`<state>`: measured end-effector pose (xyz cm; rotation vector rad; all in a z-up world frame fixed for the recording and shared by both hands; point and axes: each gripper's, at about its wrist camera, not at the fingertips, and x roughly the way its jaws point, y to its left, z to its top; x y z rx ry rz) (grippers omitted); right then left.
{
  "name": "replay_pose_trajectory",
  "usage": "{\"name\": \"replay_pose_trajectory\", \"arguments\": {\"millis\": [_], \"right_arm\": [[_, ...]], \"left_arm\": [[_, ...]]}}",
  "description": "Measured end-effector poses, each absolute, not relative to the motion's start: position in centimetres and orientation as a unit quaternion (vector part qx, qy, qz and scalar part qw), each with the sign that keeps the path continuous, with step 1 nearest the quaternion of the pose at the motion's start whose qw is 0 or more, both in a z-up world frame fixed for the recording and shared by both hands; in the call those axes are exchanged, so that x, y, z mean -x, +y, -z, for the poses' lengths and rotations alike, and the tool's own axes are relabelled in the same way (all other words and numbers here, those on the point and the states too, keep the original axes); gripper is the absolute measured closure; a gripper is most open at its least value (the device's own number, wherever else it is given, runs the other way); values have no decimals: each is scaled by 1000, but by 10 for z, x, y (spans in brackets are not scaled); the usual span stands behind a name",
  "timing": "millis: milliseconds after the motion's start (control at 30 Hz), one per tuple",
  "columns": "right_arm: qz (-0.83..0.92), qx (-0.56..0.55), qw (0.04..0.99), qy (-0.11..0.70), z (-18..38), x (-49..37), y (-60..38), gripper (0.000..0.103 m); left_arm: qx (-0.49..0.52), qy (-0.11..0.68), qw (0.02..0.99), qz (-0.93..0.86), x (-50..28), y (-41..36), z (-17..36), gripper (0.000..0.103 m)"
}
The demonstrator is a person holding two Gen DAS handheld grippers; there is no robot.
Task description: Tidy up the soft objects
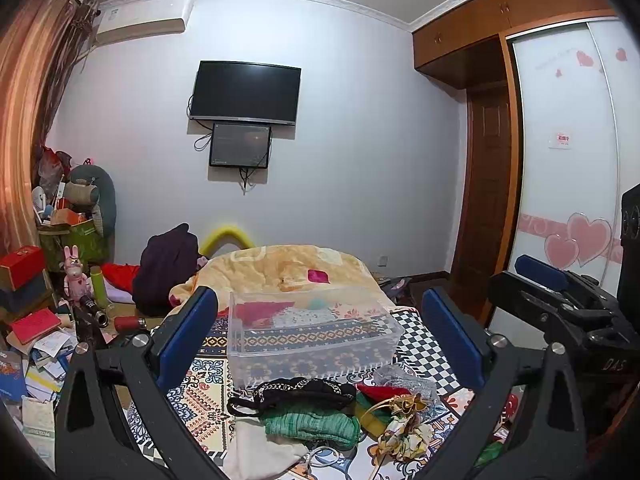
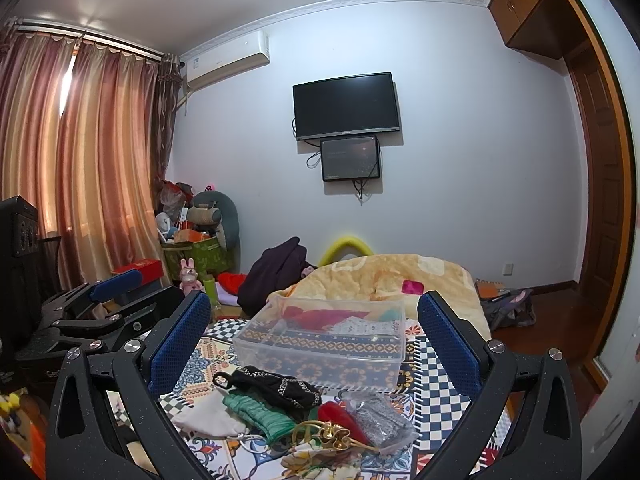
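A clear plastic bin point(image 1: 316, 336) point(image 2: 324, 344) sits on the patterned bedspread point(image 1: 208, 392) point(image 2: 436, 364), with a few soft items at its far end. In front of it lies a pile of soft things: a black pouch point(image 1: 304, 392) point(image 2: 276, 388), a green knit cloth point(image 1: 312, 424) point(image 2: 260, 416), a white drawstring bag point(image 1: 260, 448) point(image 2: 208, 420), a red piece point(image 1: 380, 392) point(image 2: 340, 416), a floral scrunchie point(image 1: 404, 436) and a silver mesh bag point(image 2: 380, 420). My left gripper point(image 1: 320, 344) and right gripper point(image 2: 316, 340) are both open and empty, held above the pile.
A yellow blanket point(image 1: 288, 268) point(image 2: 384, 276) is heaped beyond the bin. A dark garment point(image 1: 168, 272) lies at the bed's far left. Books and clutter point(image 1: 36, 344) fill the left side. A wooden door point(image 2: 600, 216) and a wardrobe point(image 1: 568, 160) stand on the right.
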<state>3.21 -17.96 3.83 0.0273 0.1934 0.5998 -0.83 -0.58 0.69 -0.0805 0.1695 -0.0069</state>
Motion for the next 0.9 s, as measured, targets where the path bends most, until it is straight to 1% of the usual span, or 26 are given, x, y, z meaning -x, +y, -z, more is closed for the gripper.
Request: {"name": "replay_pose_trajectory", "arguments": {"millis": [900], "right_arm": [[-297, -15, 950, 95, -41, -30, -180, 0]], "left_arm": [[42, 84, 996, 4, 8, -5, -6, 0]]}}
